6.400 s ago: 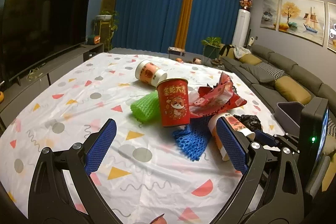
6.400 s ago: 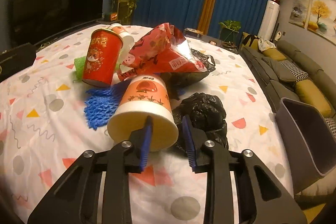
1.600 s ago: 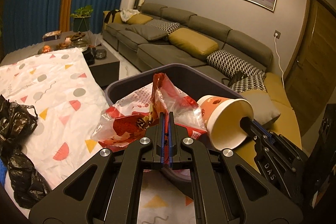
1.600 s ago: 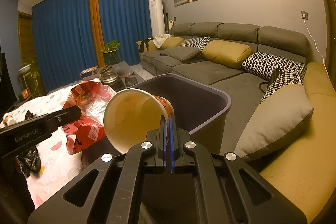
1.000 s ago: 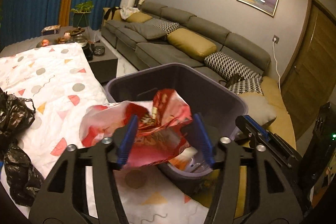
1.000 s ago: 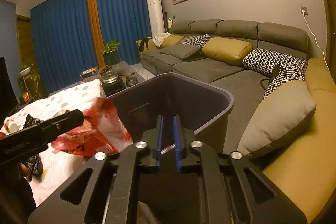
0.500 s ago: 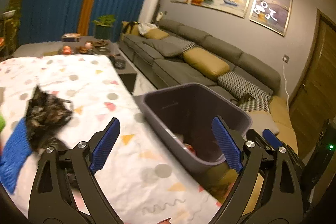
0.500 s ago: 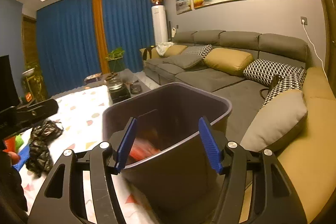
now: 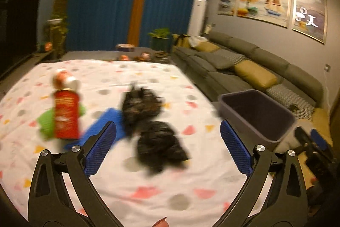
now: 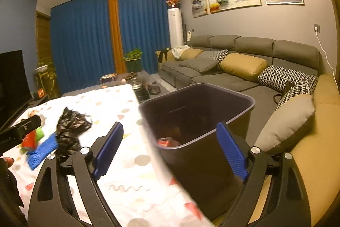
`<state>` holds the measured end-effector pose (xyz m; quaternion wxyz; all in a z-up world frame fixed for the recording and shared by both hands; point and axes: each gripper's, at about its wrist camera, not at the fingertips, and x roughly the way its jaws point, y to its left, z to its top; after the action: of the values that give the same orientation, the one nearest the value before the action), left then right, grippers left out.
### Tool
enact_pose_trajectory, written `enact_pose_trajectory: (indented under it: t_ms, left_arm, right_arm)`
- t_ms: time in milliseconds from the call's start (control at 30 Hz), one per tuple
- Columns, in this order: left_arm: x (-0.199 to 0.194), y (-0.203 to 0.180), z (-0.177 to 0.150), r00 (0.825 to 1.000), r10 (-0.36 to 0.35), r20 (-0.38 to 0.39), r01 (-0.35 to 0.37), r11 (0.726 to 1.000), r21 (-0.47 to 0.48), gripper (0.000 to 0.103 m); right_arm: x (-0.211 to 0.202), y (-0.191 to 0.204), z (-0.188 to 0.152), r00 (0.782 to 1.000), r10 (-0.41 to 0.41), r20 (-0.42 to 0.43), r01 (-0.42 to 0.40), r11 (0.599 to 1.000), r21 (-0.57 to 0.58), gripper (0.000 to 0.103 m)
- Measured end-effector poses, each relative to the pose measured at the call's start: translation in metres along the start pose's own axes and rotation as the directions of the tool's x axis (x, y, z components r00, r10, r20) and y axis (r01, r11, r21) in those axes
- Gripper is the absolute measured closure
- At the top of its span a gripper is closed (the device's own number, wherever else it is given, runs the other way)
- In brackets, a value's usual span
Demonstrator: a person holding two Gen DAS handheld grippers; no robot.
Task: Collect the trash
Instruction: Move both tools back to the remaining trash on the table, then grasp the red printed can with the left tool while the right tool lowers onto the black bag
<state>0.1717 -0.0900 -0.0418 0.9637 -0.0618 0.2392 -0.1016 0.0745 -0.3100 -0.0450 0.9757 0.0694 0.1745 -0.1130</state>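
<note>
The left gripper [image 9: 167,148] hangs over the desk [image 9: 148,188], which is draped in a white cloth printed with coloured dots and triangles; its blue ribbed fingers [image 9: 99,149] stand wide apart with nothing between them. Ahead of it, blurred by motion, two crumpled black plastic bags [image 9: 153,127] lie on the cloth, one behind the other and touching. To their left a flat piece of blue foam netting [image 9: 102,127] rests against the nearer bags, and further left a tall red cylindrical can [image 9: 65,114] stands upright in front of a lump of green foam netting [image 9: 45,123]. Behind the can a white and red paper cup [image 9: 64,79] lies on its side.

The right gripper [image 10: 170,150] is also spread open and empty, its blue textured fingers [image 10: 232,151] framing the dark grey rectangular plastic bin [image 10: 212,97]. The bin stands just beside the desk's right edge, between the desk and the long grey sofa [image 10: 244,61] with mustard and patterned cushions. Down inside it a scrap of red wrapper [image 10: 167,142] shows at the bottom; the rest of its contents are too dark to make out. Nothing lies between the left gripper and the black bags. Blue curtains [image 10: 89,39] with an orange centre strip close off the far wall.
</note>
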Motion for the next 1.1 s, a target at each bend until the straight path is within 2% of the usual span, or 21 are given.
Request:
enact_pose_trajectory:
  t_ms: [200,567,700,833,967,1100]
  left_arm:
    - [-0.020,0.055,-0.007,0.994,0.108,0.004,-0.107,0.993,-0.044,0.006]
    - [-0.044,0.133,-0.014,0.971,0.240,0.002,-0.239,0.966,-0.096,0.006]
    - [-0.042,0.149,-0.012,0.966,0.257,-0.006,-0.256,0.961,-0.107,0.006]
    - [-0.031,0.148,-0.006,0.971,0.240,-0.009,-0.240,0.967,-0.087,0.006]
    - [-0.002,0.148,0.001,0.976,0.212,-0.050,-0.215,0.974,-0.077,0.006]
    - [0.025,0.151,0.009,0.974,0.213,-0.080,-0.219,0.973,-0.078,0.008]
  right_arm:
    - [-0.009,0.036,-0.007,0.998,0.059,-0.008,-0.060,0.998,-0.036,0.016]
    - [-0.007,0.105,-0.020,0.985,0.166,-0.050,-0.171,0.980,-0.099,0.016]
    - [-0.002,0.125,-0.024,0.980,0.187,-0.065,-0.194,0.973,-0.125,0.016]
    - [0.006,0.140,-0.025,0.977,0.198,-0.080,-0.207,0.969,-0.136,0.016]
    - [0.016,0.156,-0.027,0.975,0.203,-0.093,-0.215,0.964,-0.154,0.016]
    - [0.028,0.167,-0.028,0.973,0.199,-0.113,-0.217,0.961,-0.171,0.016]
